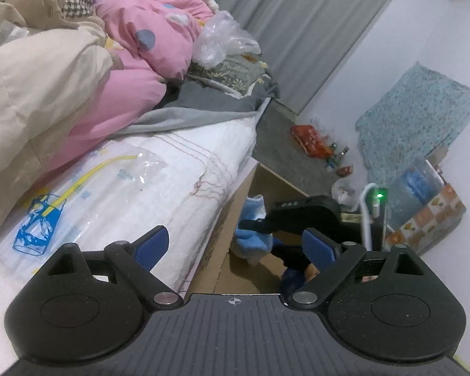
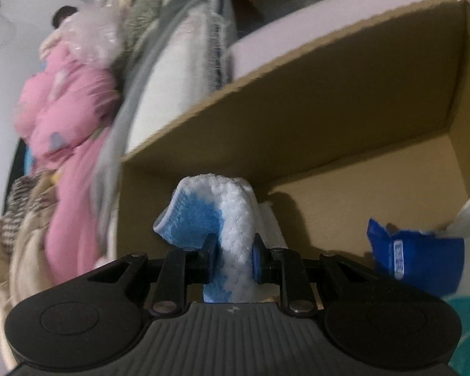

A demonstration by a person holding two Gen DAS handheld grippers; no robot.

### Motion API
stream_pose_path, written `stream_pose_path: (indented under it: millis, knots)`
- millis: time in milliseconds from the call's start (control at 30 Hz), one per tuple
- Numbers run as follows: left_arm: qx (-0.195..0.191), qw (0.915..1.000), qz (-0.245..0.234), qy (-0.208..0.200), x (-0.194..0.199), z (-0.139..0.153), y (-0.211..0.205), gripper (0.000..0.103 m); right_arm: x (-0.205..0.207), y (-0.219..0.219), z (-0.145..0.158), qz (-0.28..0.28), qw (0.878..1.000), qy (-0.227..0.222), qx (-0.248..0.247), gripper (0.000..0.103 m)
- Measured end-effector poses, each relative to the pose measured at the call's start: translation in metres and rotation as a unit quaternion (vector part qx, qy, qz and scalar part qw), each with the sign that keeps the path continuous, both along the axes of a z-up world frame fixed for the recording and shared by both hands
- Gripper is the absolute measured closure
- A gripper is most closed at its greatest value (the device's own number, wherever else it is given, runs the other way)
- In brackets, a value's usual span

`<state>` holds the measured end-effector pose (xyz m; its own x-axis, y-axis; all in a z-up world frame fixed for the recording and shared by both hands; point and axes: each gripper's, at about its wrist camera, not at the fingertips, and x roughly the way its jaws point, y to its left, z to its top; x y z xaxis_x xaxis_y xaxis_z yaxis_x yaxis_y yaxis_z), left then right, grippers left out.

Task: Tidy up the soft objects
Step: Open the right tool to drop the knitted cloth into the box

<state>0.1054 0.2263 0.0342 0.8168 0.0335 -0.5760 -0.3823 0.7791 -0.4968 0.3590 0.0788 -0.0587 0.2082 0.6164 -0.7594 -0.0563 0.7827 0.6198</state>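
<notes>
A fluffy blue-and-white cloth (image 2: 232,219) stands up between the pads of my right gripper (image 2: 235,257), which is shut on it over the inside of a brown cardboard box (image 2: 329,100). In the left wrist view the same cloth (image 1: 250,241) hangs below the right gripper's black body (image 1: 300,213), over the box (image 1: 225,269) beside the bed. My left gripper (image 1: 235,238) is held wide open above the edge of the bed, with nothing between its fingers.
On the bed lie a pink quilt (image 1: 147,47), a beige quilt (image 1: 40,87), a flat clear printed bag (image 1: 78,188) and a crumpled plastic bag (image 1: 222,37). A blue package (image 2: 416,260) sits in the box. A water jug (image 1: 413,194) stands by the wall.
</notes>
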Motion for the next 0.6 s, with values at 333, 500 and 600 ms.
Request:
stream_pose_path:
  millis: [333, 500, 600]
  knots:
    - [-0.006, 1.0000, 0.000, 0.002, -0.004, -0.002, 0.004, 0.010, -0.004, 0.000, 0.007, 0.060, 0.998, 0.018, 0.003, 0.020]
    - [-0.002, 1.0000, -0.001, -0.001, -0.006, 0.000, 0.002, 0.010, -0.009, -0.021, 0.030, 0.067, 0.998, -0.003, 0.006, 0.019]
    - [0.005, 1.0000, -0.005, -0.003, -0.007, 0.003, -0.001, 0.010, -0.015, -0.036, 0.045, 0.075, 0.997, -0.016, 0.021, 0.019]
